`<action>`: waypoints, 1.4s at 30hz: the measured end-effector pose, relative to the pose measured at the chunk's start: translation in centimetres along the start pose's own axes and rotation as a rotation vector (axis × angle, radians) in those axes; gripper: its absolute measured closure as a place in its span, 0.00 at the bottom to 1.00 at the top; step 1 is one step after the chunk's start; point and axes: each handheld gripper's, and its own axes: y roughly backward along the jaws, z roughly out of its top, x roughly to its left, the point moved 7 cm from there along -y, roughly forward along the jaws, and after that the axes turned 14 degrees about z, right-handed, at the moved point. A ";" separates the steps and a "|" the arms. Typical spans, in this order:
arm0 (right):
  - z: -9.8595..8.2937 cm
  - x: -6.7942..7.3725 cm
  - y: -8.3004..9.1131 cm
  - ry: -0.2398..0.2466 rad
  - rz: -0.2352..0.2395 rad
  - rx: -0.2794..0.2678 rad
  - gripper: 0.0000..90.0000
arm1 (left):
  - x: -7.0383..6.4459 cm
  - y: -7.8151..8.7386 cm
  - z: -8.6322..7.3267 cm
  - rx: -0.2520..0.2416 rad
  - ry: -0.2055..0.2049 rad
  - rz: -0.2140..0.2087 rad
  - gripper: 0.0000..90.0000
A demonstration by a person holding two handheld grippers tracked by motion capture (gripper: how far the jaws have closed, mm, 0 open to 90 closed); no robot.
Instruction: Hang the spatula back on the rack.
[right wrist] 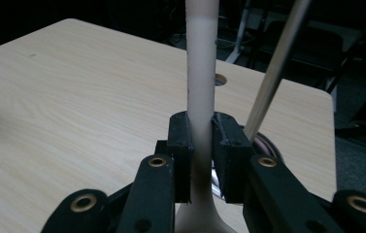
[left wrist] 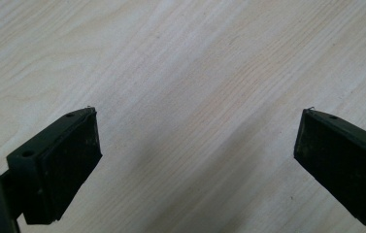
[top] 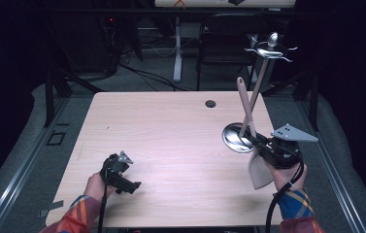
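Note:
A beige spatula (top: 245, 104) stands nearly upright, handle up and blade down, at the table's right side. My right gripper (top: 257, 141) is shut on its lower handle; in the right gripper view both jaws press the spatula (right wrist: 202, 73) just above the blade. Right behind it stands a utensil stand with a round metal base (top: 233, 138), a wooden pole (top: 258, 87) and metal hooks (top: 270, 48) on top. The pole (right wrist: 277, 68) leans past the spatula on its right. My left gripper (top: 122, 175) hovers low over the table's front left, open and empty (left wrist: 197, 141), above bare wood.
The light wooden table (top: 171, 126) has a cable hole (top: 210, 103) near its far edge. Behind it stand a dark chair (top: 226, 43) and a white desk leg (top: 177, 48). Grey floor with rails runs along both sides.

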 end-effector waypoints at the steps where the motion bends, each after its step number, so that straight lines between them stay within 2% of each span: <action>1: 0.0 -0.2 0.1 -0.004 -0.007 -0.008 0.88 | 0.0 0.0 0.0 0.000 0.000 0.000 0.03; 11: 0.6 -1.0 1.5 0.003 -0.046 -0.066 0.88 | 0.0 0.0 0.0 0.002 -0.002 0.005 0.03; 14: 0.8 -1.1 2.1 0.005 -0.057 -0.099 0.88 | 0.0 -0.1 0.0 0.003 -0.001 0.003 0.03; 23: 1.0 -1.5 3.1 0.019 -0.078 -0.127 0.88 | -0.1 -0.2 0.0 0.005 0.001 -0.001 0.03; 32: 0.9 -2.9 4.1 -0.024 -0.111 -0.171 0.88 | -0.2 -0.1 0.0 0.004 -0.003 0.001 0.03; 42: 1.5 -4.1 5.2 -0.040 -0.141 -0.209 0.88 | -0.2 -0.1 0.0 0.007 -0.006 0.004 0.03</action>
